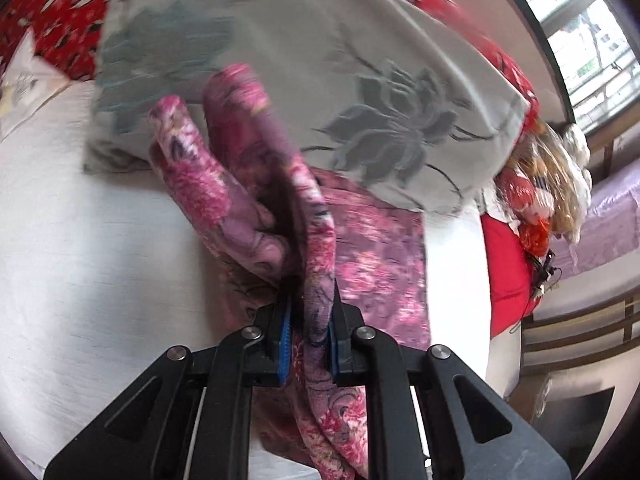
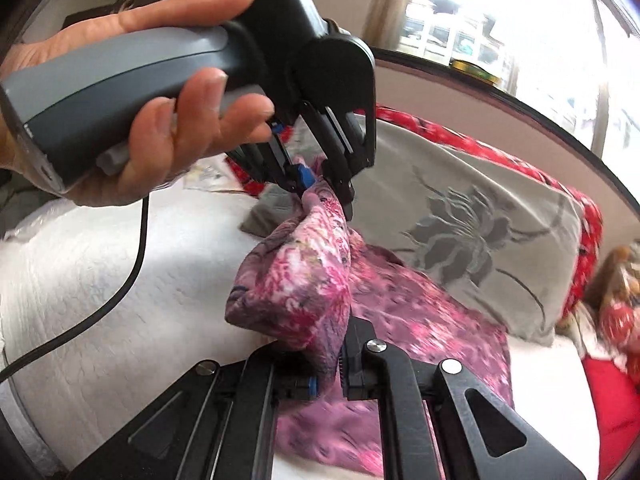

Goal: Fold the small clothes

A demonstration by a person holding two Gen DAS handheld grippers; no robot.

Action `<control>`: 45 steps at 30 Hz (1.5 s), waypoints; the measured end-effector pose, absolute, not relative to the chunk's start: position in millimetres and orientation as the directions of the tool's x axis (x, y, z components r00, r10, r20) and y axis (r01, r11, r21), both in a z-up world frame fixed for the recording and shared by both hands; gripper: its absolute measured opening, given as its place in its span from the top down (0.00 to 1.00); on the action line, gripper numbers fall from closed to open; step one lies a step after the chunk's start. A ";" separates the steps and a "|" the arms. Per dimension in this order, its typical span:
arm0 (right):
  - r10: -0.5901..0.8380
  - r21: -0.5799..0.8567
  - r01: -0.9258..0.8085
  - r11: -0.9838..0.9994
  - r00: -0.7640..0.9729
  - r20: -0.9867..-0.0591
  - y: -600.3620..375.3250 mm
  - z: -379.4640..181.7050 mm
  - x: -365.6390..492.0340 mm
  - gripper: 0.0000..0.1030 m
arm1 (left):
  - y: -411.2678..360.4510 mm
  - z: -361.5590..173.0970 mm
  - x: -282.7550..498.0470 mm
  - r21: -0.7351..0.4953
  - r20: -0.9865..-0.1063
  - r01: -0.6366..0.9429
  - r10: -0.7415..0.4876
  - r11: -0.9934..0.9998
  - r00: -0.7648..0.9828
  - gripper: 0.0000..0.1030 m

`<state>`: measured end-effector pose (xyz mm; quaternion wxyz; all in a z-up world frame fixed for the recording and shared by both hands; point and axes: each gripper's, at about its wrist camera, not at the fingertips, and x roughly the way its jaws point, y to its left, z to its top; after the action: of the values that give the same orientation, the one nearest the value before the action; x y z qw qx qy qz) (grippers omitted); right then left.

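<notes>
At nine o'clock of the bed (image 2: 100, 280), the left gripper (image 2: 320, 190) is clamped on one edge of the pink floral garment (image 2: 296, 280); toward six o'clock the right gripper (image 2: 326, 376) pinches another. Half lifted, half lying on the bed, its fold looks barely begun.

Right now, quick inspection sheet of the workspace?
Surface: white quilted bed cover.
Job's things: pink floral garment, partly lifted off the bed, rest lying flat.
Clutter: grey flower-print pillow; red patterned bedding; doll in plastic wrap.
Grippers: left claw and right claw both shut on the garment.
Cables: black cable hanging from the left hand.
Surroundings: bright window behind the headboard.
</notes>
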<state>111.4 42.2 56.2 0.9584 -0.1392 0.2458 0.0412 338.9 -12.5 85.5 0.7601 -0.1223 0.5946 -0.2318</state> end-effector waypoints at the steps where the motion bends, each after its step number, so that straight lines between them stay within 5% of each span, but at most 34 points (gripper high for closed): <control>1: 0.005 -0.239 -0.137 0.961 0.876 -0.482 37.4 57.3 107.5 0.94 | -21.2 87.2 336.6 -0.463 -0.846 0.214 -0.500 0.860 0.183 0.89; 15: -0.048 -0.051 0.025 0.998 0.847 -0.530 -71.9 60.4 74.7 0.95 | -155.1 70.9 310.9 -0.475 -0.853 0.311 -0.518 0.823 0.070 0.89; 25: 0.087 0.347 0.217 0.912 0.726 -0.682 -172.7 7.7 81.6 0.95 | -187.4 41.9 304.3 -0.513 -0.840 0.305 -0.542 0.802 0.010 0.88; 28: 0.176 0.459 0.273 0.845 0.669 -0.722 -192.5 -20.5 84.1 0.94 | -162.5 45.9 309.5 -0.500 -0.846 0.276 -0.531 0.821 0.050 0.77; 31: 0.241 0.522 0.283 0.805 0.648 -0.722 -201.3 -27.6 80.9 0.89 | -122.7 51.2 314.4 -0.443 -0.868 0.245 -0.480 0.863 0.123 0.59; 35: 0.229 0.594 0.297 0.748 0.725 -0.650 -239.1 0.2 63.4 0.74 | -64.7 46.6 308.7 -0.356 -0.893 0.196 -0.394 0.914 0.217 0.57; 39: 0.207 0.629 0.279 0.726 0.783 -0.586 -270.1 26.9 94.3 0.49 | -34.4 19.6 301.3 -0.381 -0.897 0.121 -0.398 0.917 0.192 0.57; 45: 0.293 0.605 0.276 0.747 0.680 -0.672 -261.7 -1.7 199.3 0.48 | -22.0 1.9 291.9 -0.450 -0.870 0.095 -0.460 0.888 0.180 0.57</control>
<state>199.3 -261.7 -1.7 0.8446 0.3557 0.4002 0.0050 291.9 -22.0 1.9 0.7534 -0.1487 0.6135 -0.1839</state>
